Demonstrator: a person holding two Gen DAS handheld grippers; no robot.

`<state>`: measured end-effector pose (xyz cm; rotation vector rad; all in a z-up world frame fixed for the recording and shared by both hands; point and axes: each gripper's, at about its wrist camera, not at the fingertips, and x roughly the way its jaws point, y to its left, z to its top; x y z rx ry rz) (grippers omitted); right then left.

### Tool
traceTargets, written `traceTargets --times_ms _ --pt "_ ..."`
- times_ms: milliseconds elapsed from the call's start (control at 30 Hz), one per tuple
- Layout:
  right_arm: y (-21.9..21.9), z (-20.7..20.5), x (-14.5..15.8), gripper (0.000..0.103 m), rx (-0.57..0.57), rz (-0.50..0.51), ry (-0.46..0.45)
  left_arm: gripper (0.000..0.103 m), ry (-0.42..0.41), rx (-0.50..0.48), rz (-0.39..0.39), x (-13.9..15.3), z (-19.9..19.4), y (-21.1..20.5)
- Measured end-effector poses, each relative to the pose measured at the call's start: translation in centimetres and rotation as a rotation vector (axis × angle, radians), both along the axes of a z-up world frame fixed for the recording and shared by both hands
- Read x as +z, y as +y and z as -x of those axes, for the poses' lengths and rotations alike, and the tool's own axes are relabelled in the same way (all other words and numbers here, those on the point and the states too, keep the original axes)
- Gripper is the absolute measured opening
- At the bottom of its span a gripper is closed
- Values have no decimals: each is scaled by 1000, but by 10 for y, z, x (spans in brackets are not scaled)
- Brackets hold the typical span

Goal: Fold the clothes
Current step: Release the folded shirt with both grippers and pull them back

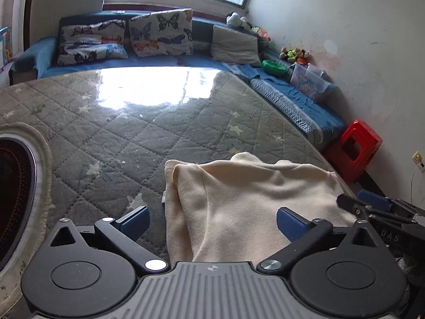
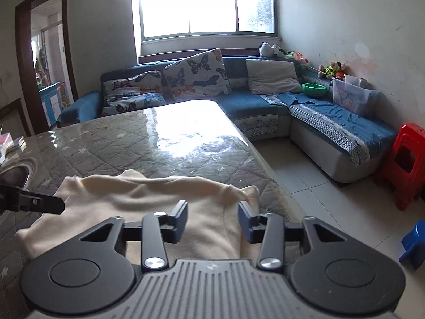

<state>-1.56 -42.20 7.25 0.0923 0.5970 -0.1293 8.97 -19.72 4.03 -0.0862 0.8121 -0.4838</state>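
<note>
Looking at the cream sweater (image 1: pixel 255 202) on the table (image 1: pixel 111 138) near edge, long axis left-right; left tongs (image 1: pixel 212 223) and right tongs (image 2: pixel 212 220) both released, straddling it w/ nothing gripped; I judge right is nearer the far-right corner.

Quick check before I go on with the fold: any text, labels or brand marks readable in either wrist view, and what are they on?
"DAS": raised letters on the right gripper body, at the right edge of the left wrist view; possibly cut off.
Small emblem on the left gripper housing: a mark, not text.
Storage box on the sofa: cartoon print, no readable words.
Cream garment: no label visible.
</note>
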Motion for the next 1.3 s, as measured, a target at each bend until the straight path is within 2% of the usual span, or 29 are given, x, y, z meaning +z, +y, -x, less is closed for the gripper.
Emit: traceTargets --times_ms 67,133,233,300,400,533,800,1033,1300 --pt "4 4 0 64 9 -3 -2 103 -16 -7 -18 3 5 0" --pt "9 10 1 79 18 -6 -6 103 -38 -10 -37 4 11 1" --pt "16 20 2 83 14 -4 -20 103 -59 -13 -57 3 20 4" --pt "19 26 3 90 11 -2 -24 103 -60 -17 -64 2 25 6" --pt "26 36 1 92 17 4 -23 103 -82 -23 -91 0 36 8" --pt "40 50 -2 103 10 42 -21 103 -108 -34 -122 -3 49 11" --pt "55 67 -1 103 -5 53 -16 103 -117 -34 -131 -7 66 21" --pt "69 78 -5 103 -7 108 0 103 -121 -32 -157 -10 79 25" --pt "77 89 -9 103 -12 64 7 103 -112 -25 -171 -14 90 28"
